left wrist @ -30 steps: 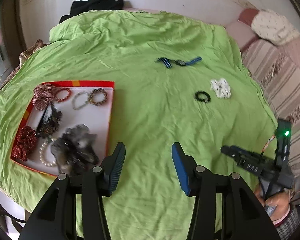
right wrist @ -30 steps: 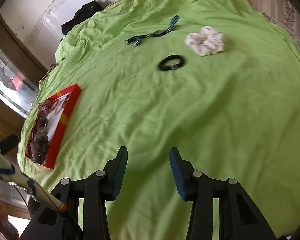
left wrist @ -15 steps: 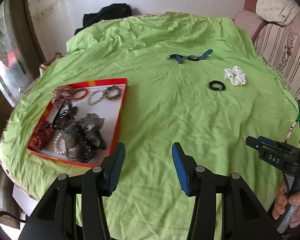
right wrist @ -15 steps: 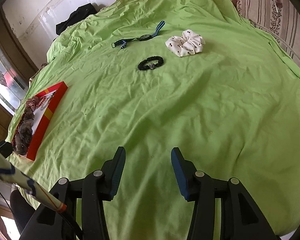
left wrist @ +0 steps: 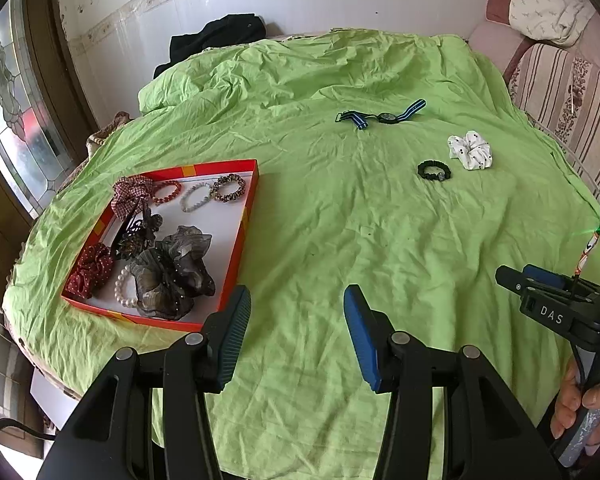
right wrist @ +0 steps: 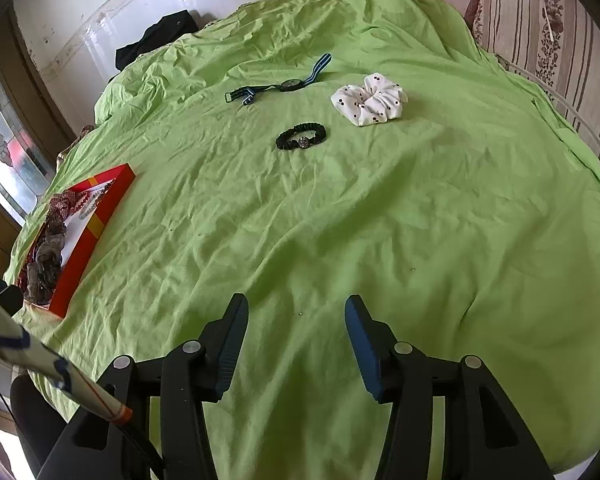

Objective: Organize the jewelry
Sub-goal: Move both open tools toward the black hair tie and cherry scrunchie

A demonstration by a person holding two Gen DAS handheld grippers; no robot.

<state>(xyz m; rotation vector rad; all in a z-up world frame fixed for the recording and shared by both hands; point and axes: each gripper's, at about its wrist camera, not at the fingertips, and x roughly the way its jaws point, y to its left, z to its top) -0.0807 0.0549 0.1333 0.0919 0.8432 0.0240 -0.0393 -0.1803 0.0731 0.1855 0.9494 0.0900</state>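
Both sets of jaws stand wide apart and hold nothing: the left gripper [left wrist: 296, 328] hangs low in the centre of its own view above a green sheet [left wrist: 340, 240], and the right gripper [right wrist: 294, 334] does the same in its view. At the left of the left wrist frame, a red-rimmed tray [left wrist: 236, 240] lies on the sheet, filled with a checked scrunchie [left wrist: 130, 194], a red bead bracelet [left wrist: 167, 192], a pale bead bracelet [left wrist: 195, 197], a multicoloured bracelet [left wrist: 229, 188], a red dotted scrunchie [left wrist: 90, 270], a pearl bracelet [left wrist: 123, 290] and a large grey scrunchie [left wrist: 172, 272]. Toward the upper right, well apart from the tray, a striped-band watch [left wrist: 382, 116] lies flat on the sheet. Below it and to the right rests a black bracelet [left wrist: 433, 171], with a white dotted scrunchie [left wrist: 470, 150] just beside it. At the far right edge, a hand [left wrist: 584, 408] grips the handle of the right gripper.
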